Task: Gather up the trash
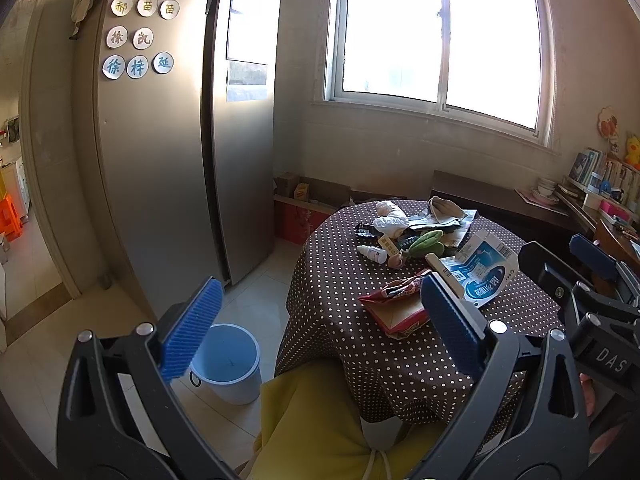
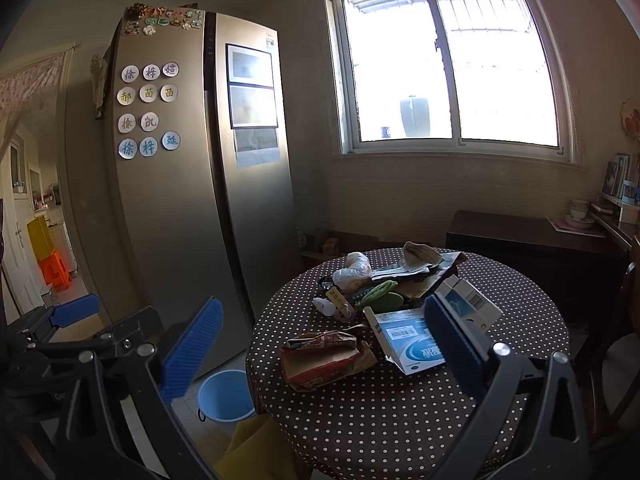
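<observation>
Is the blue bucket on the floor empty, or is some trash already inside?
Empty, as far as visible: the blue bucket stands upright, showing only bare blue inside; no trash.

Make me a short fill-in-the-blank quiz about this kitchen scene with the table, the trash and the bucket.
1. The tablecloth on the round table is brown with white ____.
2. The light blue bucket stands on the ____ beside the table.
3. Both the left gripper and the right gripper have their jaws ____, holding nothing.
4. The blue and white carton lies on the table to the ____ of the red snack wrapper.

Missing words: dots; floor; open; right
</observation>
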Action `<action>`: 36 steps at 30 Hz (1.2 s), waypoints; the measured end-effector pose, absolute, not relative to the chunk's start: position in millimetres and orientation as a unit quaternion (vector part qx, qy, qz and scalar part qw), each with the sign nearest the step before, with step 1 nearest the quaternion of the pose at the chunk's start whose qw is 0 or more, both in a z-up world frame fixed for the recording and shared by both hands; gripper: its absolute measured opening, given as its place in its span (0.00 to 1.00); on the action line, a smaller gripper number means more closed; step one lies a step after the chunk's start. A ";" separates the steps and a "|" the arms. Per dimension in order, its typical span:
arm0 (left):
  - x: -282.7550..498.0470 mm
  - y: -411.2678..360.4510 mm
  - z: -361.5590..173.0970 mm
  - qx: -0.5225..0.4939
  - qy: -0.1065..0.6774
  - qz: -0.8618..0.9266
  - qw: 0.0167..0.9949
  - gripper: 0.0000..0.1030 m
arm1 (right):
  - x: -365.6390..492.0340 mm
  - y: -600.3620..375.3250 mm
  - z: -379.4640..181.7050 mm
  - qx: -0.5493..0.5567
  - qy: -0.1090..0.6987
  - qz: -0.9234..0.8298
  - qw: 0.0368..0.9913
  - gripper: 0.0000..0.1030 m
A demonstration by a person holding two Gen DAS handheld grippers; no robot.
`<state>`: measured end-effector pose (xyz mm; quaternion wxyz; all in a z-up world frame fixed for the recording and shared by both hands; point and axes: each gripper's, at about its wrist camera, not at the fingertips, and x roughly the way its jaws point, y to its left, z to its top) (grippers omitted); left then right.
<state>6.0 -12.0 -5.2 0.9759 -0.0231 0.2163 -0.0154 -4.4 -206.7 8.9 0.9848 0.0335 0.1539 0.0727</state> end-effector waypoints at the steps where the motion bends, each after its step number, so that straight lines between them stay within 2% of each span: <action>1: 6.0 -12.1 -5.1 -0.023 0.216 -0.015 0.976 0.94 | -4.3 -206.8 8.8 0.034 0.154 0.073 0.985 0.96; 25: 7.5 -12.5 -6.1 -0.018 0.219 -0.014 0.975 0.94 | -4.6 -208.5 3.5 0.039 0.158 0.071 0.984 0.96; 36: 33.9 -13.6 -26.8 -0.024 0.274 -0.029 0.961 0.94 | 15.3 -211.2 -17.1 0.054 0.201 0.059 0.976 0.96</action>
